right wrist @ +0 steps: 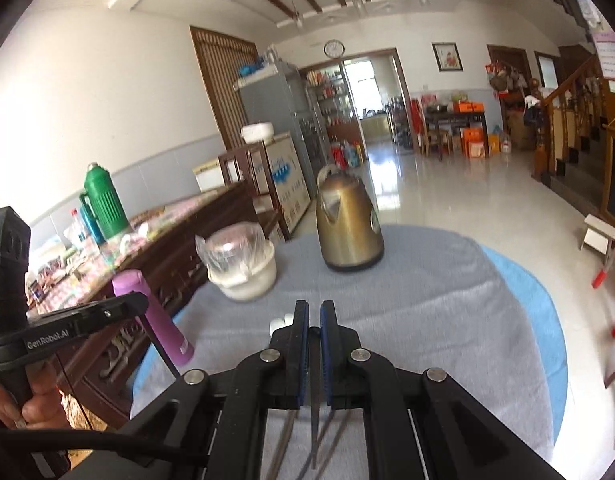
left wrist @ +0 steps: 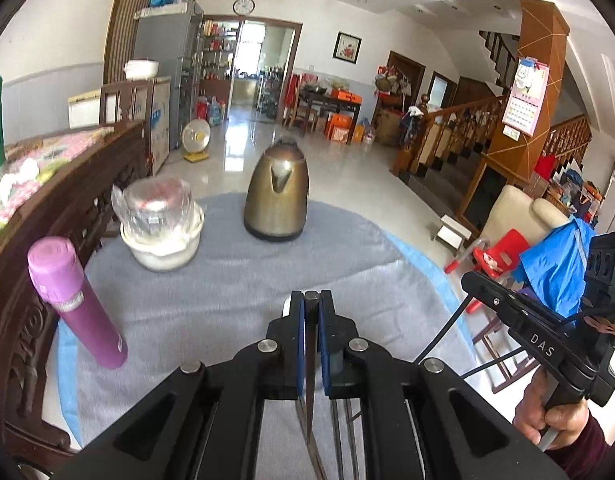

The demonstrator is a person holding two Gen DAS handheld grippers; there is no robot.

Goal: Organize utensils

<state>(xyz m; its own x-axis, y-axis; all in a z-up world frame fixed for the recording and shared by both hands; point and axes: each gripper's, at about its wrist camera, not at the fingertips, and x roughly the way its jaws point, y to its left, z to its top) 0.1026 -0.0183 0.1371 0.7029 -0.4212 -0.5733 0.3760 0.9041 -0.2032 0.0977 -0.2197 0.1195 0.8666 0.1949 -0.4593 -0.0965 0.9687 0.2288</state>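
My left gripper is shut on a thin dark utensil that runs down between the blue pads; more slim metal utensil handles hang below it. My right gripper is shut on a dark slim utensil, with other thin handles under its jaws. Both are held above the round table with the grey cloth. The right gripper's body shows at the right of the left wrist view, the left gripper's body at the left of the right wrist view. What kind of utensils they are is hidden.
On the table stand a brass kettle, a white bowl with a plastic-wrapped lid and a purple flask. A carved wooden cabinet runs along the left. A cream chair and red stool stand right.
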